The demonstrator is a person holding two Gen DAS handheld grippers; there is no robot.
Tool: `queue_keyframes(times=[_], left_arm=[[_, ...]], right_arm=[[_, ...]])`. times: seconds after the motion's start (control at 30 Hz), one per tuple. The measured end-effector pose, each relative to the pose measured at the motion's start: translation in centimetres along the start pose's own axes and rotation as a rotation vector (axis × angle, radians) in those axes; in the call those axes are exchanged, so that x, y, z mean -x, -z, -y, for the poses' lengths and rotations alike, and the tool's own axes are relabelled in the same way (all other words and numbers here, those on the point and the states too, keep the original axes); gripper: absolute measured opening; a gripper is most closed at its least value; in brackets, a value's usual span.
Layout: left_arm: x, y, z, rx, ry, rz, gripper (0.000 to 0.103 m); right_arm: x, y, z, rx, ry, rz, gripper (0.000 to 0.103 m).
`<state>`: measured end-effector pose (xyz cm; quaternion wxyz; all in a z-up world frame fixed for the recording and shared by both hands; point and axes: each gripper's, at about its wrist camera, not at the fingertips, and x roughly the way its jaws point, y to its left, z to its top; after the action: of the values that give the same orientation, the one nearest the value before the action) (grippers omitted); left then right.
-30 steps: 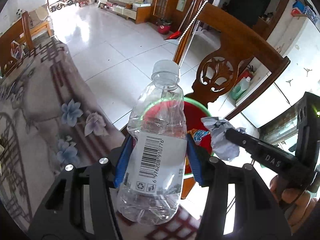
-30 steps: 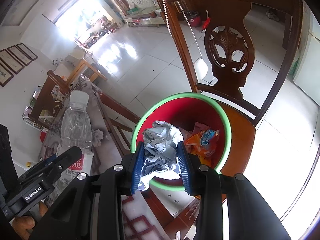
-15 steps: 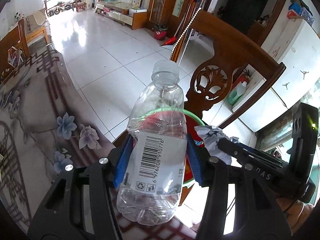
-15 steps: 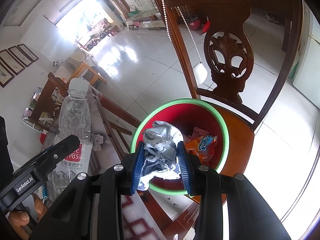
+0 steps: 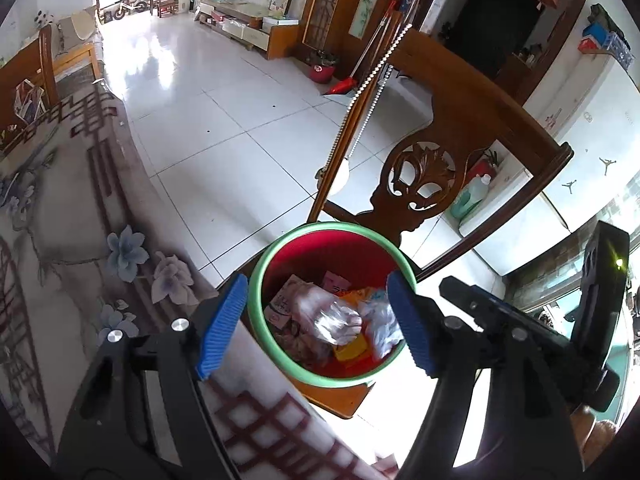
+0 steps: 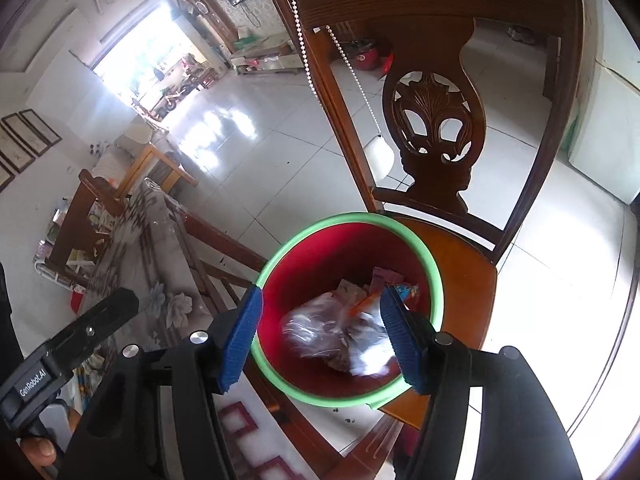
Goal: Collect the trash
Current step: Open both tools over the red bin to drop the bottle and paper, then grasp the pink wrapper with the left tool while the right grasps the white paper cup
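A: Red inside, green round the rim: the bin [image 5: 280,272] stands on the seat of a carved wooden chair [image 5: 452,128], just past the edge of the flower-patterned tablecloth [image 5: 80,240].

B: And the grippers?

A: Both hover above the bin. The left gripper [image 5: 316,326] has its jaws opening, nothing between the blue pads. Same for the right gripper [image 6: 320,340], opening and empty.

B: Where's the trash?

A: Inside the bin. A clear plastic bottle [image 6: 316,330] shows as a motion-blurred shape on the wrappers [image 5: 288,304]; its long axis and heading cannot be told. A crumpled pale wad [image 5: 380,320] lies beside it.
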<state>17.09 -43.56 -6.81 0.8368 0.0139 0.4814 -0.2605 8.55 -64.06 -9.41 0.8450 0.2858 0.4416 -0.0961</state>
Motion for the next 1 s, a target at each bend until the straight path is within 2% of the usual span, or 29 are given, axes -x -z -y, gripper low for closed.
queue_keyframes(times=[0.3, 0.43, 0.53, 0.67, 0.77, 0.83, 0.9, 1.0], left_arm=[[2.0, 0.4, -2.9, 0.037, -0.014, 0.026, 0.073], [4.6, 1.1, -7.3, 0.062, -0.102, 0.072, 0.075], [7.1, 1.7, -14.1, 0.152, -0.223, 0.100, 0.077], [11.2, 3.4, -27.1, 0.325, -0.414, 0.106, 0.077], [13.6, 4.8, -34.7, 0.390, -0.514, 0.097, 0.077], [14.5, 5.4, -38.2, 0.414, -0.542, 0.084, 0.077], [15.1, 6.0, -42.5, 0.435, -0.575, 0.071, 0.077], [15.1, 6.5, -47.0, 0.469, -0.588, 0.044, 0.077]], right_arm=[[-0.4, 0.6, -2.4, 0.022, -0.016, -0.014, 0.061], [-0.8, 1.3, -6.3, 0.092, -0.059, -0.028, 0.061], [-2.0, 2.5, -10.3, 0.136, -0.109, -0.064, 0.061], [-4.1, 5.3, -16.7, 0.186, -0.166, -0.125, 0.062], [-5.6, 7.4, -21.6, 0.212, -0.208, -0.169, 0.062], [-6.3, 8.8, -25.0, 0.248, -0.231, -0.180, 0.063], [-7.5, 10.4, -29.7, 0.314, -0.253, -0.191, 0.067], [-9.5, 12.7, -36.0, 0.415, -0.287, -0.229, 0.069]])
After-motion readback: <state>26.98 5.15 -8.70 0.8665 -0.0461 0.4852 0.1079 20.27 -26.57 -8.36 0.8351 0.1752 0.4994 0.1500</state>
